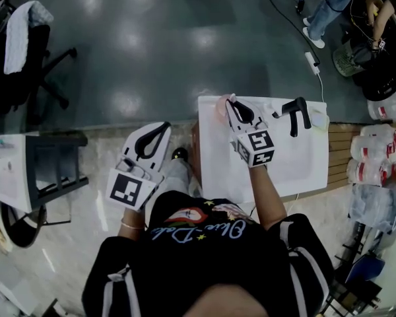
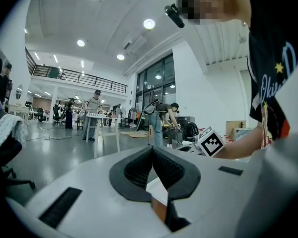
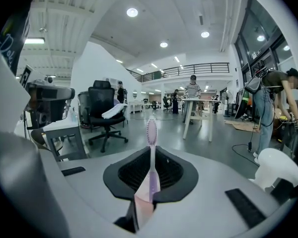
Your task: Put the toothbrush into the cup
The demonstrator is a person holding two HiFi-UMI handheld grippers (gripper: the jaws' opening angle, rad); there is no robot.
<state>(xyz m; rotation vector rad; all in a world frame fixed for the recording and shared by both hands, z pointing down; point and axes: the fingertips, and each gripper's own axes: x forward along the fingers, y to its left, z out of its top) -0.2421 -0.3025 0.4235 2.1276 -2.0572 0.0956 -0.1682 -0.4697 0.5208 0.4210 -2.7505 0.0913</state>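
A lilac toothbrush (image 3: 151, 133) stands upright between the jaws of my right gripper (image 3: 151, 155), bristle head up, and the jaws are shut on its handle. In the head view, the right gripper (image 1: 233, 103) hovers over the far left part of the white table (image 1: 297, 164). A pinkish cup-like thing (image 1: 220, 107) sits just left of its tip, partly hidden. My left gripper (image 1: 164, 127) is held off the table's left side, above the floor. Its jaws (image 2: 152, 150) meet at the tip with nothing between them.
A black faucet-like fixture (image 1: 297, 114) stands at the table's far right, with a white rounded object (image 3: 275, 168) beside it. A shelf unit (image 1: 49, 167) and an office chair (image 1: 26, 58) stand to the left. Packed bottles (image 1: 376, 157) lie to the right.
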